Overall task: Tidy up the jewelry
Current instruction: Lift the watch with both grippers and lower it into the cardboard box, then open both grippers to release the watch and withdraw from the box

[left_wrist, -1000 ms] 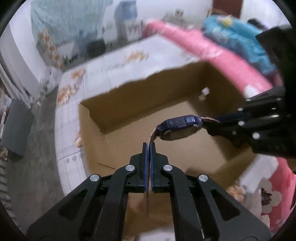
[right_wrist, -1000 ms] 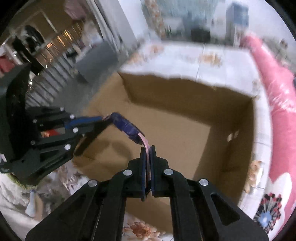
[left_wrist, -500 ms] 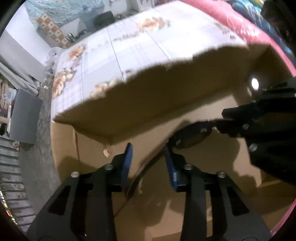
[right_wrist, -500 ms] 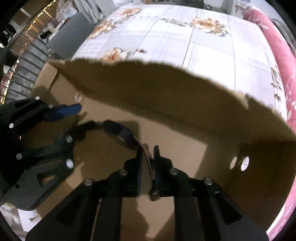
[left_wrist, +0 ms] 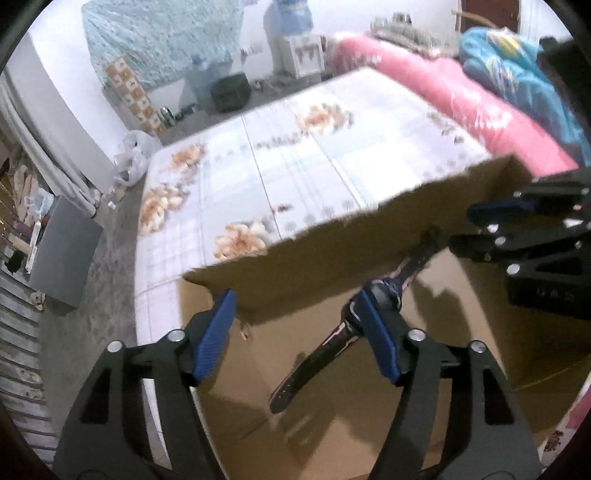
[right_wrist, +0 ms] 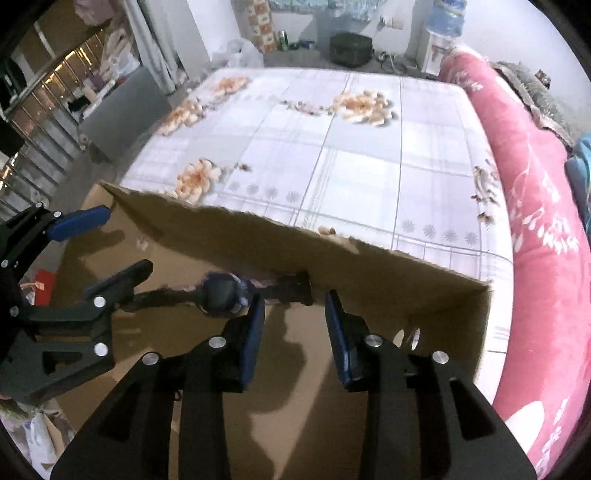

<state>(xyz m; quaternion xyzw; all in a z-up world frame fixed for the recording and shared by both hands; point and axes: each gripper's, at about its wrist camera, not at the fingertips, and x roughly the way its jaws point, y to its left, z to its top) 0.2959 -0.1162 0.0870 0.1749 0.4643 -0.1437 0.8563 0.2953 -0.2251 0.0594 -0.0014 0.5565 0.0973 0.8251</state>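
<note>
Nearest in the left wrist view, the left gripper (left_wrist: 299, 332) has its blue-padded fingers spread wide apart with nothing between them. Just past its right finger, the watch (left_wrist: 373, 317) lies stretched out on the floor of the box (left_wrist: 332, 243), its dark strap running from near left up toward the far right, with the round face about midway. The strap's far end sits close under the box's far wall. At the right of that view the right gripper (left_wrist: 465, 229) pokes in over the box, fingers parted and holding nothing.

From the right wrist view the same holds: the right gripper (right_wrist: 295, 325) has its fingers open over the box (right_wrist: 369, 273), and the watch (right_wrist: 221, 291) lies just beyond the left finger, flat along the foot of the far wall. Whether that finger touches the face I cannot tell. The left gripper (right_wrist: 110, 243) shows at the left, also spread and free of the strap.

The box stands on a bed (right_wrist: 332, 147) covered by a pale checked sheet with orange flowers. Along the right side runs a pink quilt (right_wrist: 535, 184). Farther off, beyond the foot of the bed, a water dispenser (right_wrist: 443, 29) stands against the wall.
</note>
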